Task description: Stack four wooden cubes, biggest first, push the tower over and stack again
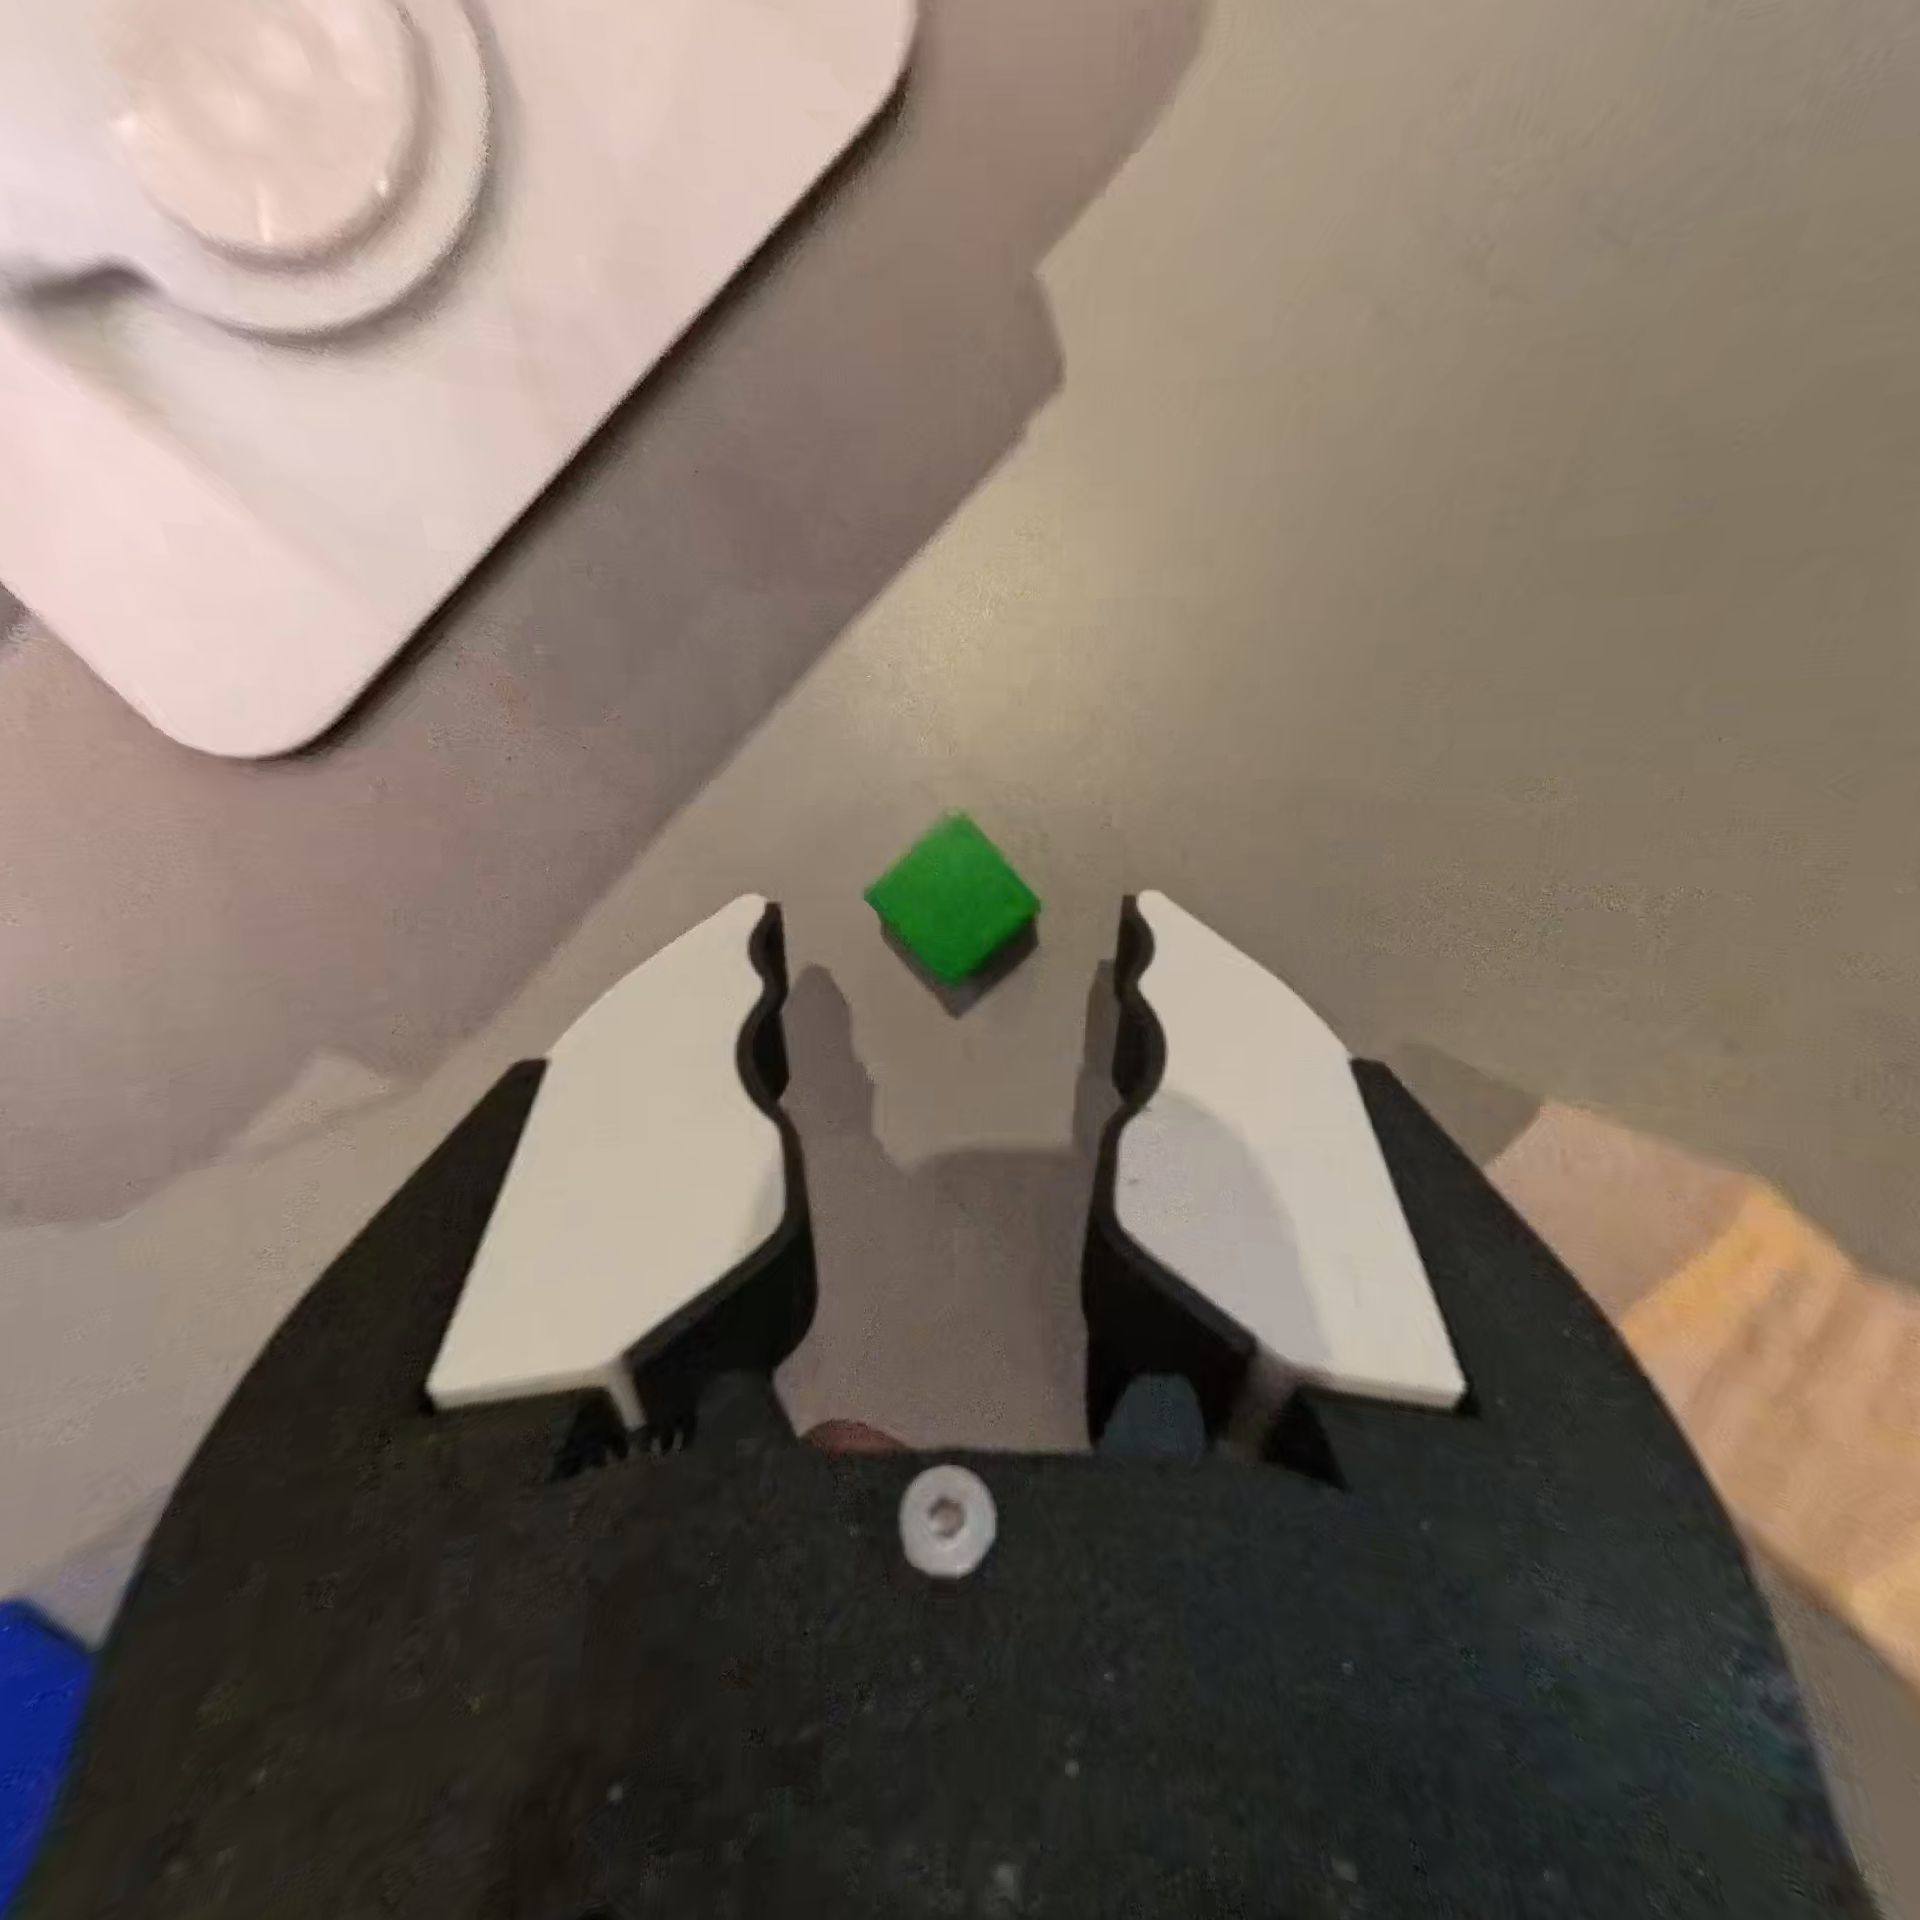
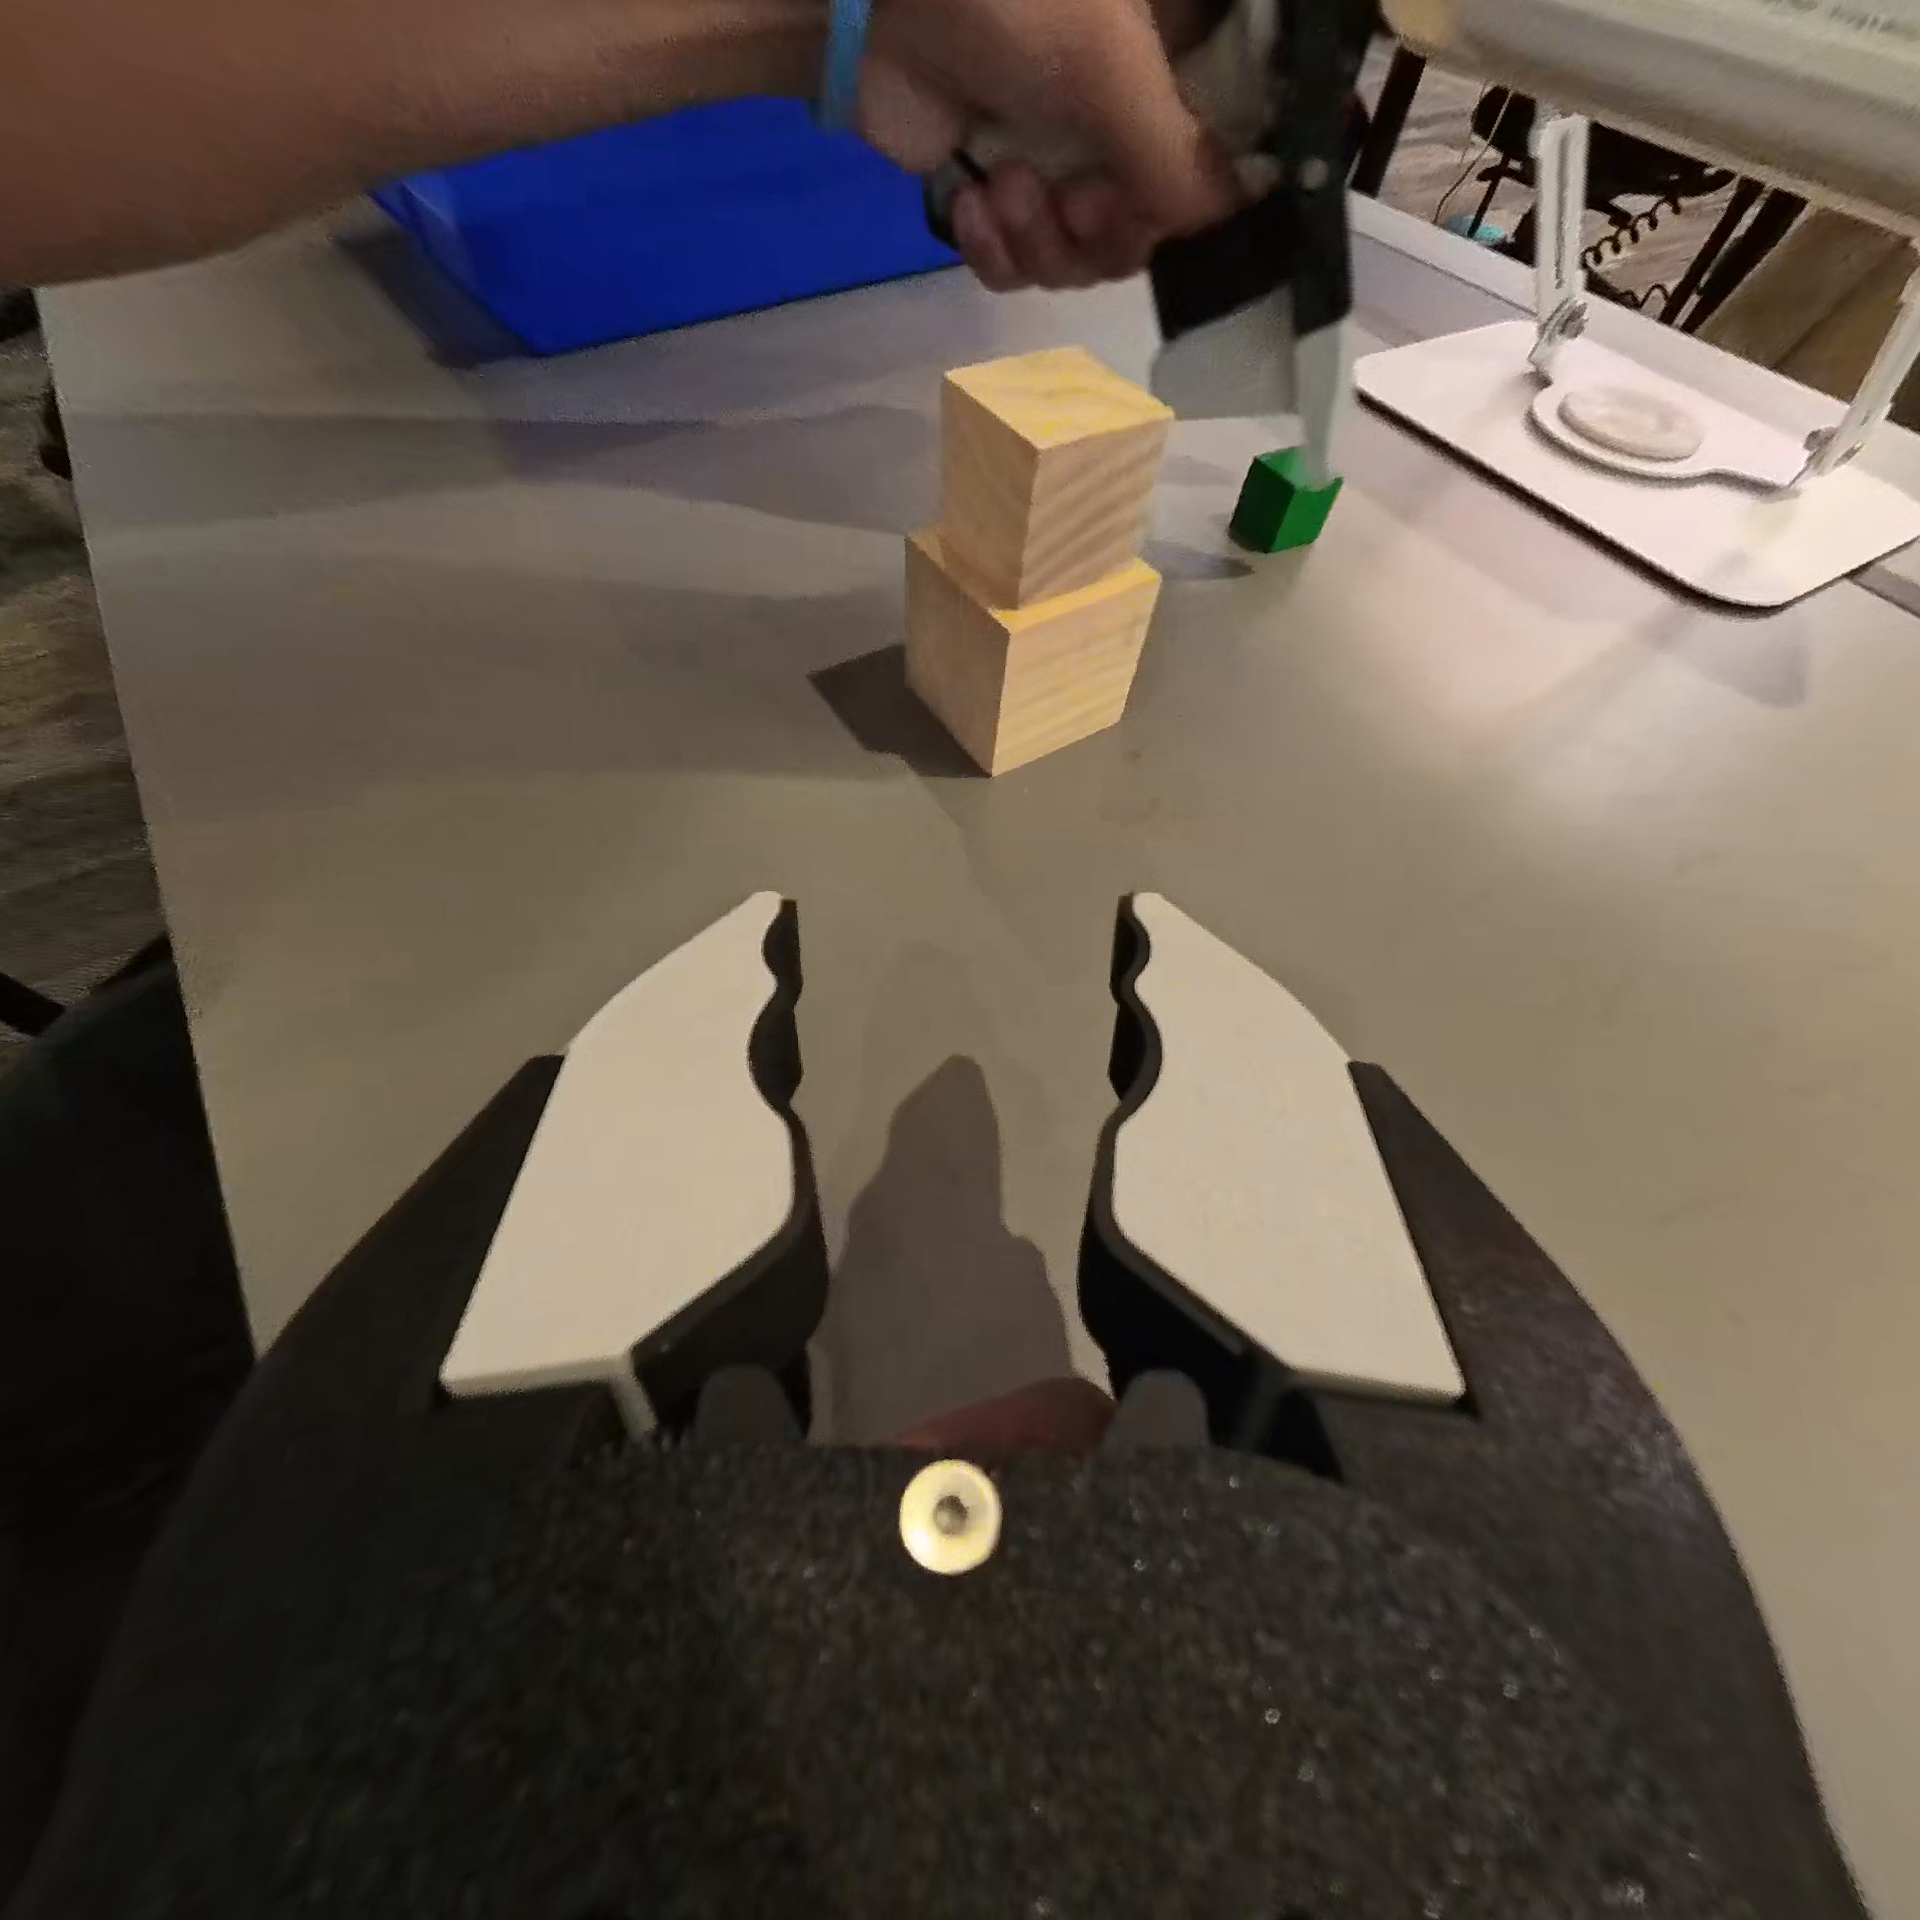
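A small green cube (image 1: 951,909) lies on the grey table, seen from above between and just beyond my left gripper's (image 1: 951,914) open tips. In the right wrist view the green cube (image 2: 1283,501) sits right of a two-cube stack: a bare wooden cube (image 2: 1049,473) rests on a larger wooden cube (image 2: 1023,665). A finger (image 2: 1314,405) of the left gripper, held by a hand, reaches down beside the green cube. My right gripper (image 2: 956,914) is open and empty, low over the table in front of the stack. The stack's edge shows in the left wrist view (image 1: 1704,1351).
A white base plate (image 2: 1652,457) with a round disc and thin metal legs stands at the table's right; it shows in the left wrist view (image 1: 343,343). A blue tray (image 2: 644,229) lies at the back left. The table's left edge (image 2: 135,831) drops to the floor.
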Demonstrator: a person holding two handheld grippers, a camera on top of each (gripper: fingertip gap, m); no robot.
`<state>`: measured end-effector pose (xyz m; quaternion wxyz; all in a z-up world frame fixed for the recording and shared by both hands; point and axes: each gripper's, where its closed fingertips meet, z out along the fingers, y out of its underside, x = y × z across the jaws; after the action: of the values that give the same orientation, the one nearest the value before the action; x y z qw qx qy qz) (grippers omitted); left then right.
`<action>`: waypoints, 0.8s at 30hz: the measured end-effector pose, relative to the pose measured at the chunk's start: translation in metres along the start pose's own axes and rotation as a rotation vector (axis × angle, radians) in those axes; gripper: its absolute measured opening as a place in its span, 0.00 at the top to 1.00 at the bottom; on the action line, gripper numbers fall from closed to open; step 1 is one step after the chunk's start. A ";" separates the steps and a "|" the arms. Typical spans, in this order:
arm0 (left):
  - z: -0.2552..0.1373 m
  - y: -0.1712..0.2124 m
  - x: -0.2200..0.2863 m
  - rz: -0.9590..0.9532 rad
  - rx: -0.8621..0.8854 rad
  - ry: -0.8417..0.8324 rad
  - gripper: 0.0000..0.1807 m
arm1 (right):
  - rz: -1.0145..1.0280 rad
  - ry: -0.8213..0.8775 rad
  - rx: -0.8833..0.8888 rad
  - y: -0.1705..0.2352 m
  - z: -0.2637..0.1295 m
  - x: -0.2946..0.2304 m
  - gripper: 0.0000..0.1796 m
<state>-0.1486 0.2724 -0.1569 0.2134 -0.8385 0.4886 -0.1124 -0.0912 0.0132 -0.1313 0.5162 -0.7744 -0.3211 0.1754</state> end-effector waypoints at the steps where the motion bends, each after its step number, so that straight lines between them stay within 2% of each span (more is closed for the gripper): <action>1: 0.006 -0.002 -0.003 -0.032 -0.021 -0.015 0.66 | 0.002 -0.009 -0.001 0.000 0.000 -0.001 0.68; 7: 0.027 0.016 -0.004 -0.031 -0.176 -0.067 0.65 | 0.023 -0.038 0.029 -0.001 -0.005 -0.004 0.69; 8: 0.028 0.015 -0.003 -0.061 -0.175 -0.061 0.65 | 0.020 -0.036 0.031 -0.002 -0.006 -0.004 0.69; 10: 0.029 0.014 -0.003 -0.122 -0.183 -0.056 0.77 | 0.015 -0.036 0.026 -0.001 -0.005 -0.005 0.69; 14: 0.027 0.013 -0.001 -0.156 -0.217 -0.050 0.79 | 0.012 -0.030 0.018 0.000 -0.004 -0.004 0.69; 17: 0.010 0.001 -0.001 -0.138 -0.151 -0.028 0.79 | 0.012 -0.030 0.017 0.000 -0.005 -0.005 0.69; 20: -0.035 -0.012 0.019 -0.001 -0.048 0.038 0.78 | 0.017 -0.038 0.021 0.000 -0.005 -0.005 0.70; 22: -0.073 -0.014 0.048 0.218 0.031 0.098 0.79 | 0.022 -0.040 0.019 0.000 -0.005 -0.005 0.70; 24: -0.105 0.002 0.085 0.450 0.059 0.189 0.79 | 0.020 -0.040 0.017 0.001 -0.005 -0.005 0.70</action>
<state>-0.1489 0.1716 -0.0669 0.2110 -0.6878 0.6772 -0.1541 -0.0917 0.0065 -0.1302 0.5146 -0.7694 -0.3220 0.1987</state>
